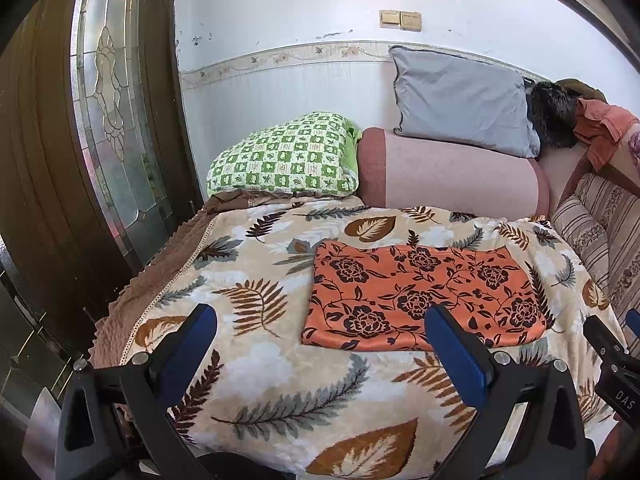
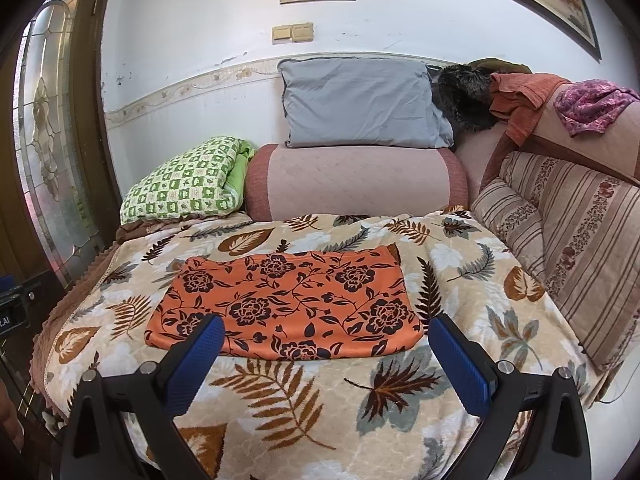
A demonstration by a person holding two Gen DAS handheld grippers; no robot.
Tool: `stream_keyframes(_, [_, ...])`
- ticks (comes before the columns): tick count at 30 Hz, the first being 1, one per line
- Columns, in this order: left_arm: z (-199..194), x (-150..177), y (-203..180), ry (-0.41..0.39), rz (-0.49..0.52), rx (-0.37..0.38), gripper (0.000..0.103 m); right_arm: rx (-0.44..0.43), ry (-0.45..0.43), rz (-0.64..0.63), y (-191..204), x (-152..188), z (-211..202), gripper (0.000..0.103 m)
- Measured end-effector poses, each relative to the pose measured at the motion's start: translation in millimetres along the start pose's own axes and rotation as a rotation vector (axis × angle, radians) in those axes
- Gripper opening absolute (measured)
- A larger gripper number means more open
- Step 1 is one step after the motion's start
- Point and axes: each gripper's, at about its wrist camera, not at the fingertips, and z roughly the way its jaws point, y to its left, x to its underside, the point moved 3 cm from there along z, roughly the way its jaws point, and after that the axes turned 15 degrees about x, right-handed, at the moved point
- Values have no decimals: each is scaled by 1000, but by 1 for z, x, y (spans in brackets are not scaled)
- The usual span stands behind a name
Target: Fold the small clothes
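1. The left tongs (image 1: pixel 320 330) are hovering low over the near part of the bed, released, the two blue pads (image 1: pixel 456 354) standing wide apart with nothing between them.
2. The right tongs (image 2: pixel 324 338) are hanging at about the same height just beside them, also spread wide and gripping nothing; their black frame is showing at the right edge of the left wrist view.
3. Both pairs are pointing across the bed toward the wall, tilted slightly down at the cloth.
4. The orange cloth (image 2: pixel 284 304), printed with dark flowers, is lying flat as a neat rectangle in the middle of the leaf-patterned blanket (image 2: pixel 304 404), just ahead of both pairs of tongs and touching neither.
5. The blanket is covering the whole bed, and a brown quilted cover (image 1: pixel 160 264) is peeking out along its left edge.
6. Beyond the cloth, a pink bolster (image 2: pixel 356 180) is lying across the far end, with a grey pillow (image 2: pixel 360 104) leaning on top of it against the white wall (image 2: pixel 192 32).
7. A green checked quilt (image 1: pixel 284 156), folded, is sitting to the left of the bolster.
8. To the right, striped cushions (image 2: pixel 568 232) are lining the side, with an orange garment (image 2: pixel 520 96) and a purple cloth (image 2: pixel 592 106) draped over the backrest above them.
9. A dark wooden door with a leaded glass panel (image 1: pixel 108 120) is standing at the left.
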Motion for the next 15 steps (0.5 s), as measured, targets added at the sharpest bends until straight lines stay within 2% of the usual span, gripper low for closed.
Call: stream_keyframes(15, [4,0,3,1,-3,-1,103,-1,-4,-1,0,-2,1,103])
